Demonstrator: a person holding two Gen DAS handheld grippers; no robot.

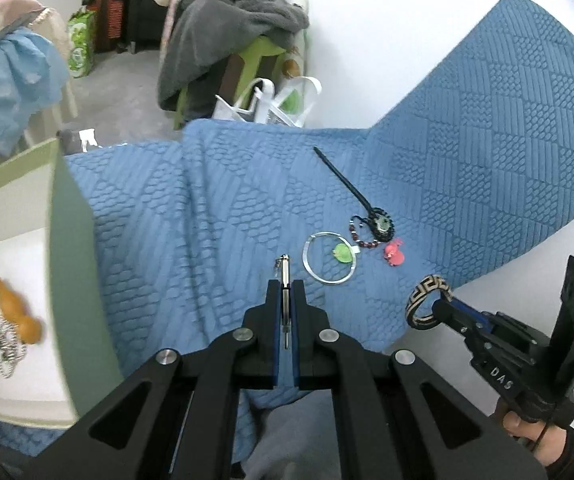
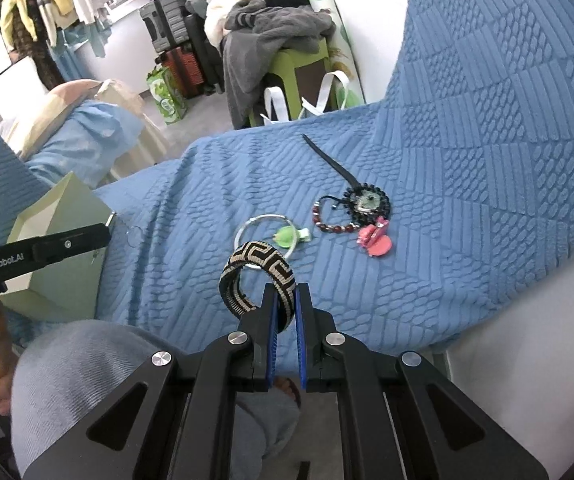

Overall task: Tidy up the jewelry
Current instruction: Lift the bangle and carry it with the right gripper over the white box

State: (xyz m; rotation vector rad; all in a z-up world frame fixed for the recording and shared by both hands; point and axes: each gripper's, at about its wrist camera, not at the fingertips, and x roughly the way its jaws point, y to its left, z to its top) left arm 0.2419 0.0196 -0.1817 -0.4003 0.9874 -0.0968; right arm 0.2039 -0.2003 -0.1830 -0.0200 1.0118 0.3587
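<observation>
The green box (image 1: 67,240) stands at the bed's (image 1: 207,208) left edge, just left of the left tool (image 1: 285,292), clamped on a slim metal pendant (image 1: 283,276). The right tool (image 2: 285,296), farther right, pinches a patterned bangle (image 2: 259,276); remaining jewelry (image 2: 347,216) lies mid-bed.

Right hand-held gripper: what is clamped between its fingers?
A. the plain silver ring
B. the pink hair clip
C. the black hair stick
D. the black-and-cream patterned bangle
D: the right hand-held gripper is shut on the black-and-cream patterned bangle, lifted off the blue bedspread, where the other pieces lie.
</observation>
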